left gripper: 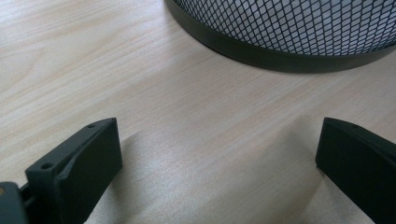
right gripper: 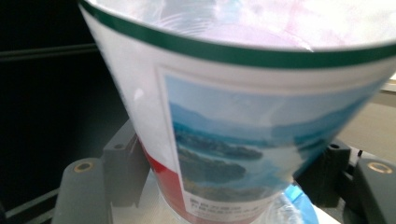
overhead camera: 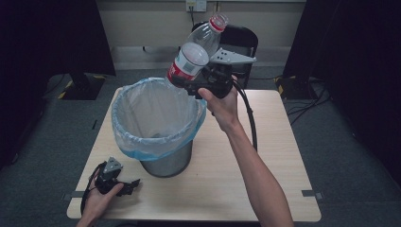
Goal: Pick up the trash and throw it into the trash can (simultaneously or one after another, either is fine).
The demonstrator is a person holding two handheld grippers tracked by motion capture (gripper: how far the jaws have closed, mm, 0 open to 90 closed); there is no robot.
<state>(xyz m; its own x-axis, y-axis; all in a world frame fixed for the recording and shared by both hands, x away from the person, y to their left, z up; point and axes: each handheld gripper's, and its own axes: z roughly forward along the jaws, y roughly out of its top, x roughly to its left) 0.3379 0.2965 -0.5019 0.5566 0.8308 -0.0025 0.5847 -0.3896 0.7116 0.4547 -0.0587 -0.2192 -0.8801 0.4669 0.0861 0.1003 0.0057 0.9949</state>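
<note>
A clear plastic bottle (overhead camera: 196, 52) with a red cap and a red-and-white label is held tilted in the air above the far rim of the wire-mesh bin (overhead camera: 168, 161). My right gripper (overhead camera: 187, 80) is shut on its lower body; in the right gripper view the label (right gripper: 224, 140) sits pinched between the two black jaws. My left gripper (overhead camera: 132, 184) rests on the table near the front left corner, jaws open with nothing between them. In the left gripper view the bin's black base (left gripper: 280, 51) lies just ahead.
The bin is lined with a pale blue bag (overhead camera: 156, 111) folded over its rim. The wooden table (overhead camera: 265, 161) has bare surface to the right of the bin. A black chair (overhead camera: 243, 40) stands behind the far edge. A cable (overhead camera: 248, 116) trails from the right gripper.
</note>
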